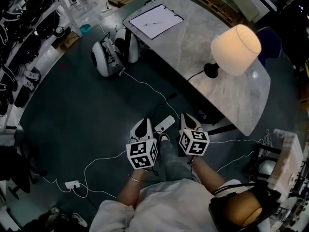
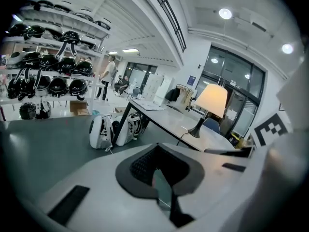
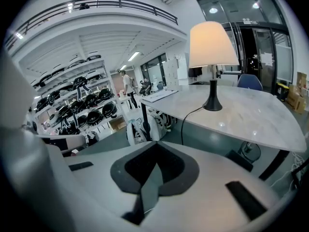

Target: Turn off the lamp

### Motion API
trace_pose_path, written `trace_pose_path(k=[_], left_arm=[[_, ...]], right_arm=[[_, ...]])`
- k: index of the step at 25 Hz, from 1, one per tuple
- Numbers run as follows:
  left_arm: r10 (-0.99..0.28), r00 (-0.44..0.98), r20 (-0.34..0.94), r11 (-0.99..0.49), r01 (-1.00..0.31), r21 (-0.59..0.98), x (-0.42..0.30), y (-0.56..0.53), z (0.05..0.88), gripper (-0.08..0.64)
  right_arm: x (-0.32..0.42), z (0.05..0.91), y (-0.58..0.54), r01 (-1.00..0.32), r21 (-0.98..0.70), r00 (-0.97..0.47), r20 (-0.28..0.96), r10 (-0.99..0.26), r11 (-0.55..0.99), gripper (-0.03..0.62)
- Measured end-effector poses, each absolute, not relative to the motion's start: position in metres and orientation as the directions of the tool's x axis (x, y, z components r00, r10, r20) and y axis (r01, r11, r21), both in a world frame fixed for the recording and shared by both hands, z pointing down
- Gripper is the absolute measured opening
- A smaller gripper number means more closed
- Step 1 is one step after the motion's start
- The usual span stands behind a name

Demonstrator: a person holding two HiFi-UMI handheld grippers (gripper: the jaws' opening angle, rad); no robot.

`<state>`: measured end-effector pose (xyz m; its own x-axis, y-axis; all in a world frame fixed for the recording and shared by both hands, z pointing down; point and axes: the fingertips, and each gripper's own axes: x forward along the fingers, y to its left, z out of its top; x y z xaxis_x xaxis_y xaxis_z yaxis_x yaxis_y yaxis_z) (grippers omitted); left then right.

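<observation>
The lamp (image 1: 235, 50) is lit, its cream shade glowing, and stands on a black base (image 1: 211, 70) near the right end of the grey marble table (image 1: 193, 37). Its black cable (image 1: 193, 75) runs off the near table edge. It shows ahead at the right in the left gripper view (image 2: 211, 98) and up close in the right gripper view (image 3: 213, 45). Both grippers hang low over the floor, well short of the table. My left gripper (image 1: 142, 124) (image 2: 156, 149) and my right gripper (image 1: 188, 116) (image 3: 155, 148) are both shut, with nothing between their jaws.
A white power strip (image 1: 164, 123) lies on the floor between the grippers, with white cables trailing to another socket (image 1: 72, 183). White backpacks (image 1: 108, 57) lean by the table leg. A clipboard (image 1: 155, 21) lies on the table's far end. Helmet shelves (image 1: 19, 42) line the left; a blue chair (image 1: 271, 38) is behind the lamp.
</observation>
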<state>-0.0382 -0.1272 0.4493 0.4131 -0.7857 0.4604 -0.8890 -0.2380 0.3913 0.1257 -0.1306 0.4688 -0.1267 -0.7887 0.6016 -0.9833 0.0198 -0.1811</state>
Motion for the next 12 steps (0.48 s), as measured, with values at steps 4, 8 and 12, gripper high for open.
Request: trace_pose_path(k=[4, 8, 12], left_arm=[[-0.776, 0.406, 0.483, -0.230, -0.895, 0.382, -0.029, -0.136, 0.467, -0.006], [-0.766, 0.407, 0.498, -0.224, -0.894, 0.387, -0.016, -0.144, 0.484, -0.005], [-0.751, 0.418, 0.511, -0.230, -0.892, 0.390, -0.002, -0.153, 0.506, -0.006]], right_arm=[[0.133, 0.486, -0.140, -0.980, -0.200, -0.139, 0.611, -0.779, 0.018, -0.002], [0.139, 0.500, -0.150, -0.978, -0.205, -0.153, 0.616, -0.773, 0.030, -0.002], [0.146, 0.515, -0.160, -0.976, -0.218, -0.154, 0.615, -0.773, 0.021, -0.002]])
